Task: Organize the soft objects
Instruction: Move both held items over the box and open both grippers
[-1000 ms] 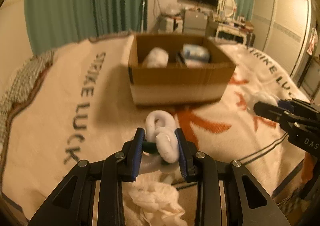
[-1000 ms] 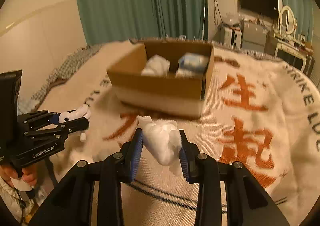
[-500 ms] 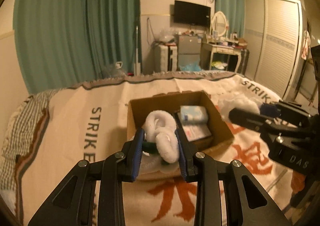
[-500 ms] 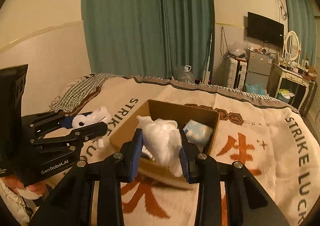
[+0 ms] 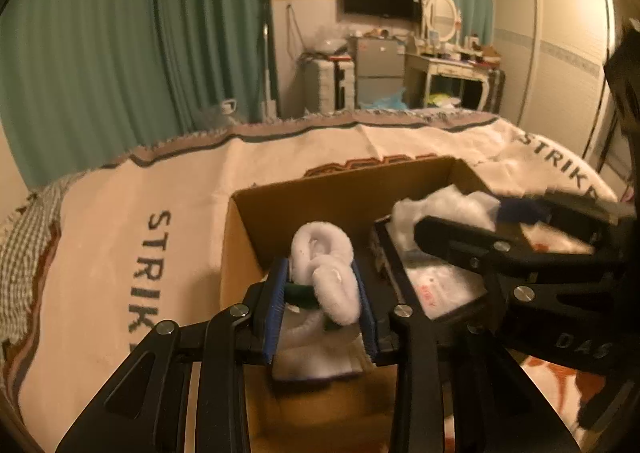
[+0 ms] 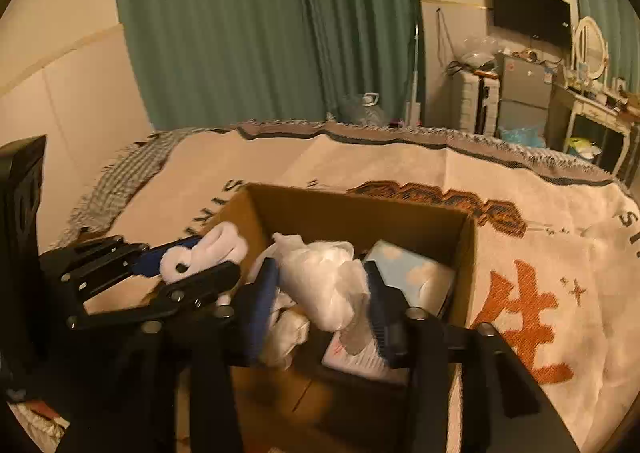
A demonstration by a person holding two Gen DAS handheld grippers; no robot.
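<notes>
Left gripper (image 5: 322, 305) clamped on white fluffy roll (image 5: 326, 273), held above left half of cardboard box (image 5: 240, 245); dark green piece behind roll hard to identify. Right gripper (image 6: 322, 303) pinches crumpled white bundle (image 6: 320, 285) over box middle, hiding contents beneath. Pale blue packet (image 6: 412, 273) inside box, right side. Box sits on bed blanket (image 6: 540, 253).
</notes>
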